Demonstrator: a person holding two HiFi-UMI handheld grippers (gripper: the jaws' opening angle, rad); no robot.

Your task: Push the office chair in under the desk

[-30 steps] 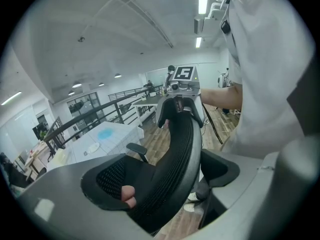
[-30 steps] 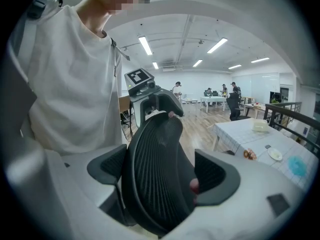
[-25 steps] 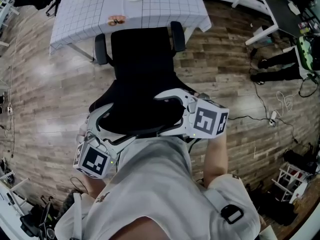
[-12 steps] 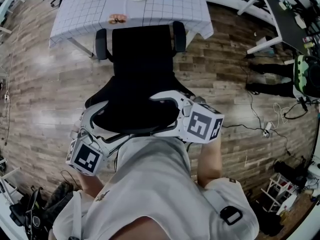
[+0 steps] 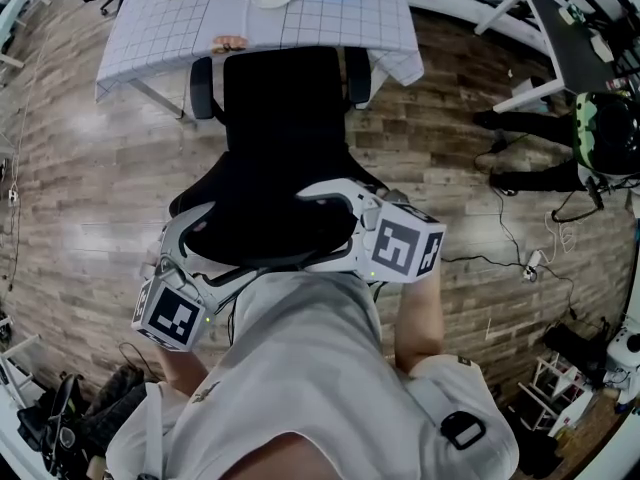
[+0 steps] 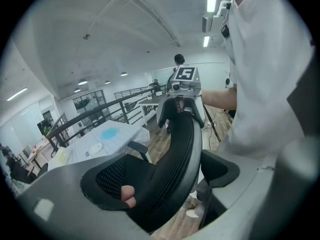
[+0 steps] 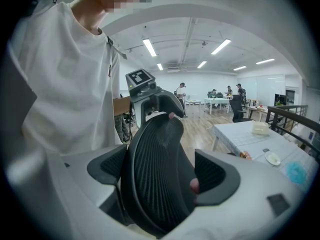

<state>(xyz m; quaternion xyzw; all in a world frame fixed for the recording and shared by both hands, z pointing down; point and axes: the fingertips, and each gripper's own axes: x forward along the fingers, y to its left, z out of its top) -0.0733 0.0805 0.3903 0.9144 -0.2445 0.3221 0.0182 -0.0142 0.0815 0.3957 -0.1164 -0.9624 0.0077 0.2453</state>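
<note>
Straight ahead of both grippers, black mesh office chair [image 5: 285, 118] faces the white grid-clothed desk [image 5: 180, 28], armrests at its near edge, seat mostly still out. Left gripper [image 6: 165, 179] and right gripper [image 7: 160, 174] each clamp the backrest's top rim, one per side, equally near. Desk lies directly beyond the chair, so probably a straight forward push.

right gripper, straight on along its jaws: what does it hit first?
The office chair's black mesh backrest: it sits between the right gripper's jaws, so the gripper would only seat deeper on it. Behind it in line is the left gripper, though depth is unclear.
</note>
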